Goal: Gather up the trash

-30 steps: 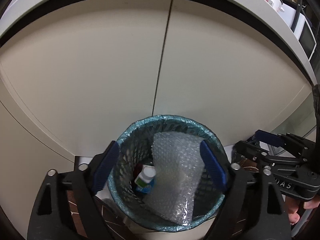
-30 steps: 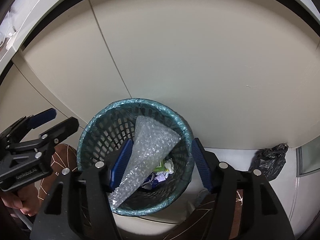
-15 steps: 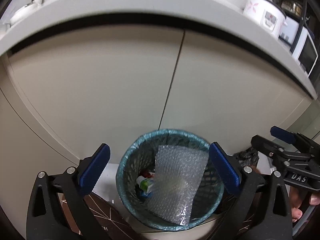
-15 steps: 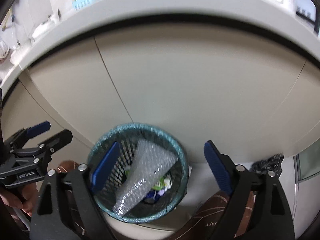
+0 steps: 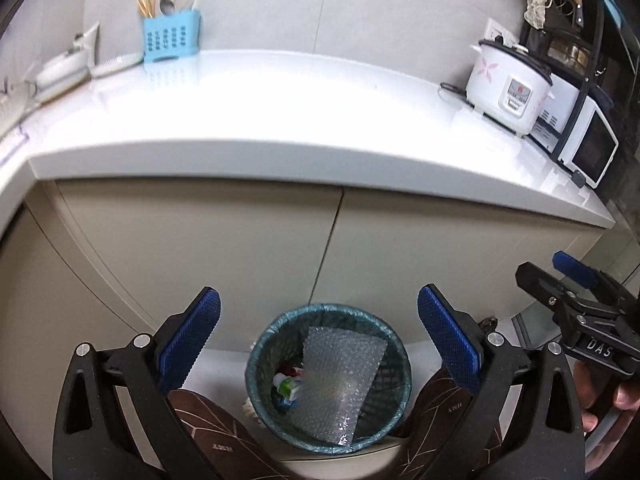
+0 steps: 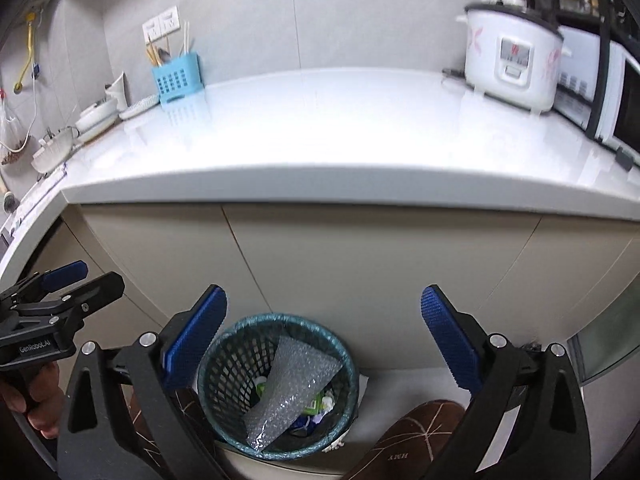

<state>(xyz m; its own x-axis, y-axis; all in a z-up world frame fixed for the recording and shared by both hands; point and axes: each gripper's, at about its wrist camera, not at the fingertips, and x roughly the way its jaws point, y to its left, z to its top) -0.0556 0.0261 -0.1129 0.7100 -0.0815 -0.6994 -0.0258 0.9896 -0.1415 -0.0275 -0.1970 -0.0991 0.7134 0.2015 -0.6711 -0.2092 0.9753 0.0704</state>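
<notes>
Below the white counter (image 5: 280, 128), crinkled bubble wrap (image 5: 340, 380) upright in teal bin (image 5: 256, 360); left hand-held gripper (image 5: 318, 340) spread, right hand-held gripper (image 6: 324, 340) opening, both empty.

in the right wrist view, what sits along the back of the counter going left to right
White bowls → white plate → blue utensil holder → rice cooker → microwave.
</notes>
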